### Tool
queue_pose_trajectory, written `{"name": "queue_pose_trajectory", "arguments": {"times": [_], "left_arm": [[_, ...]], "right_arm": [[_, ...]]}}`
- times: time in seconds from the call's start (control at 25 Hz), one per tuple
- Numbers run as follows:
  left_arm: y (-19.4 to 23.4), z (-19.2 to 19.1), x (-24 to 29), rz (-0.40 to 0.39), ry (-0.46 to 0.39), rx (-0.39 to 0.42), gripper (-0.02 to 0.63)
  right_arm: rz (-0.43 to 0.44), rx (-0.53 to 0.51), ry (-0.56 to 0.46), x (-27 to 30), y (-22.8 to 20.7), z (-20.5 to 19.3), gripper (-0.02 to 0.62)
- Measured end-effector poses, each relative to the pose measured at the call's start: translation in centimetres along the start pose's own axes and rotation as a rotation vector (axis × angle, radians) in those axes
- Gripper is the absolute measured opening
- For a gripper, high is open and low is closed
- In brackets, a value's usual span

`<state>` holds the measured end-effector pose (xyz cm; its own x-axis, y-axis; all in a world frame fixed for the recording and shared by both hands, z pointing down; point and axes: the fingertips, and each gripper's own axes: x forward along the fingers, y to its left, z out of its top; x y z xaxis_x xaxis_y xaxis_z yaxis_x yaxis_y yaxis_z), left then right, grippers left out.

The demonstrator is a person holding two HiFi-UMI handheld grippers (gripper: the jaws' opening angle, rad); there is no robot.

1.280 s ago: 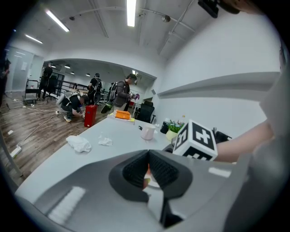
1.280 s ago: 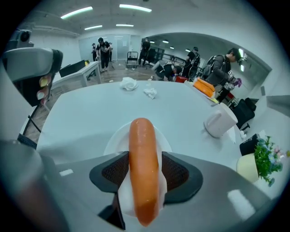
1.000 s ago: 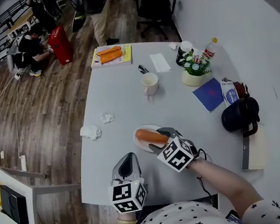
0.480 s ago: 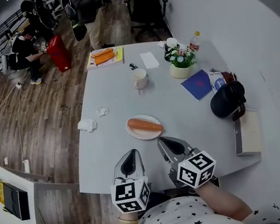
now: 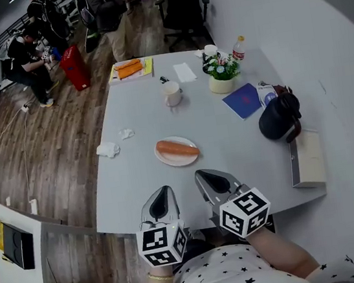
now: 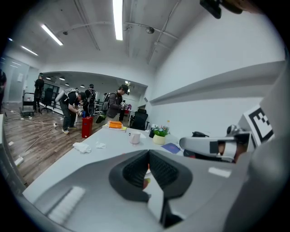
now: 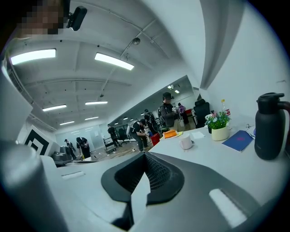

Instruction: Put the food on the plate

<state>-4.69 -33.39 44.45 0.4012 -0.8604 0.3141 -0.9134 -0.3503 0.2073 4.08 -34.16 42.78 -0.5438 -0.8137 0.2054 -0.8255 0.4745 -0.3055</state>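
Bare grey table (image 5: 231, 153) runs from the left gripper (image 5: 161, 197) and right gripper (image 5: 210, 181), both at the near edge, to the plate (image 5: 164, 159) just beyond them, leaving a straight way forward. On the right, a black jug (image 5: 277, 117) and a pale box (image 5: 307, 158) crowd the table's edge. A blue booklet (image 5: 242, 101), flowerpot (image 5: 222, 84) and mug (image 5: 171, 93) stand farther back, well apart from the plate. Crumpled tissues (image 5: 107, 150) lie near the left edge.
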Motion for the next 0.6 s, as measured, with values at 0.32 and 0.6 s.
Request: {"name": "queue_pose_trajectory", "arguments": {"times": [0.32, 0.6], "left_arm": [[-0.7, 0.1, -0.6, 0.003, -0.014, 0.010, 0.008], [-1.9, 0.3, -1.0, -0.008, -0.018, 0.026, 0.008]], "right_arm": [[0.004, -0.014, -0.007, -1.1, 0.4, 0.0, -0.002], [0.014, -0.016, -0.001, -2.0, 0.7, -0.1, -0.002]]}}
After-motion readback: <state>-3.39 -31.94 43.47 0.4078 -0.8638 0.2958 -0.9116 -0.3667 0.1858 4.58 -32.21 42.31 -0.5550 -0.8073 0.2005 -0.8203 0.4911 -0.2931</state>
